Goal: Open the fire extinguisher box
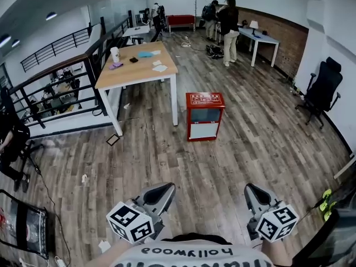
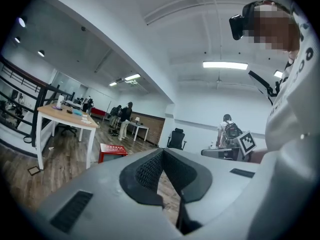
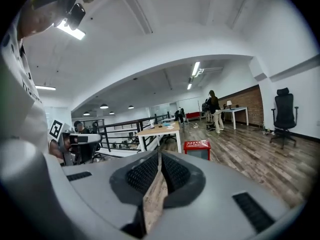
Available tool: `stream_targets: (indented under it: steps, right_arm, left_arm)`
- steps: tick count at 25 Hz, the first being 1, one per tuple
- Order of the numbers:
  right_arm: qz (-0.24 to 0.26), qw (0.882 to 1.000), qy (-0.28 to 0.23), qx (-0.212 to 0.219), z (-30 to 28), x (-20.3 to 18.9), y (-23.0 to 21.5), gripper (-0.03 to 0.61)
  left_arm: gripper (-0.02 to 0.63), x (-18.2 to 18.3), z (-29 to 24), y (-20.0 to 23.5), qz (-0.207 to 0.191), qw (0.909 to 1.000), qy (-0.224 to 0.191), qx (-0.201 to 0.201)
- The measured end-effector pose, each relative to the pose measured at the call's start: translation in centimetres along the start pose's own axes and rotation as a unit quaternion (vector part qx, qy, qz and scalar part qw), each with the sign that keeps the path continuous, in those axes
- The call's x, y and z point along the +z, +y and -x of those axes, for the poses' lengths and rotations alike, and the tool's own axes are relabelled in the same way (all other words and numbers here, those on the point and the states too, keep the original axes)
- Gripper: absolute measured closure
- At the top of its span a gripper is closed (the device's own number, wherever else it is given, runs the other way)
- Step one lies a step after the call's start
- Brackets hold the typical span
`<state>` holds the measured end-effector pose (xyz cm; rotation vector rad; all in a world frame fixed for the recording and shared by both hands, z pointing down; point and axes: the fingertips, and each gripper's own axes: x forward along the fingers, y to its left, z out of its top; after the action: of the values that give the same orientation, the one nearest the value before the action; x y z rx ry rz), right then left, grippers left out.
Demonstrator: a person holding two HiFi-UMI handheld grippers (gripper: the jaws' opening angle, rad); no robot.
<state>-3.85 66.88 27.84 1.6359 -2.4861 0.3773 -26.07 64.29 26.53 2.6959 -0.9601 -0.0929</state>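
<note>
The fire extinguisher box (image 1: 204, 115) is a red cabinet with a glass front, standing on the wood floor by the leg of a wooden table; its door looks closed. It also shows small and far off as the red box (image 2: 112, 151) in the left gripper view and the red box (image 3: 197, 148) in the right gripper view. My left gripper (image 1: 158, 193) and right gripper (image 1: 255, 196) are held low near my body, well short of the box. The tips of the left gripper (image 2: 162, 151) and of the right gripper (image 3: 159, 154) meet, with nothing held.
The wooden table (image 1: 139, 65) carries a cup and papers. A black railing (image 1: 55, 88) runs along the left. People stand by a white desk (image 1: 261, 38) at the back. A black office chair (image 1: 322, 90) is at right. A black frame (image 1: 25, 227) sits at lower left.
</note>
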Motion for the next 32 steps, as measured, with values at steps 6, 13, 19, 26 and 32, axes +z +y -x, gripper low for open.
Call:
stream_targets:
  steps: [6, 13, 19, 26, 32]
  right_arm:
    - [0.041, 0.997, 0.033, -0.061, 0.9, -2.1, -2.2, 0.566]
    - [-0.017, 0.997, 0.043, -0.058, -0.4, -2.7, -5.3, 0.568]
    - [0.009, 0.998, 0.057, -0.031, -3.9, -1.8, -9.6, 0.568]
    - [-0.03, 0.998, 0.039, -0.046, -5.3, 1.6, -19.9, 0.568]
    - [0.02, 0.997, 0.055, -0.05, -6.4, 2.6, -26.6, 0.568]
  left_arm:
    - [0.607, -0.8, -0.8, 2.1, -0.014, 0.9997, 0.02, 0.002]
    - [0.607, -1.1, -4.6, 2.6, -0.005, 0.9997, 0.023, 0.0]
    - [0.607, -2.1, -10.0, 3.6, 0.001, 0.9992, 0.039, 0.008]
    - [0.607, -1.4, -17.3, 4.7, 0.006, 0.9989, 0.035, 0.03]
    - [0.607, -2.0, -23.1, 6.1, 0.007, 0.9979, 0.032, 0.057]
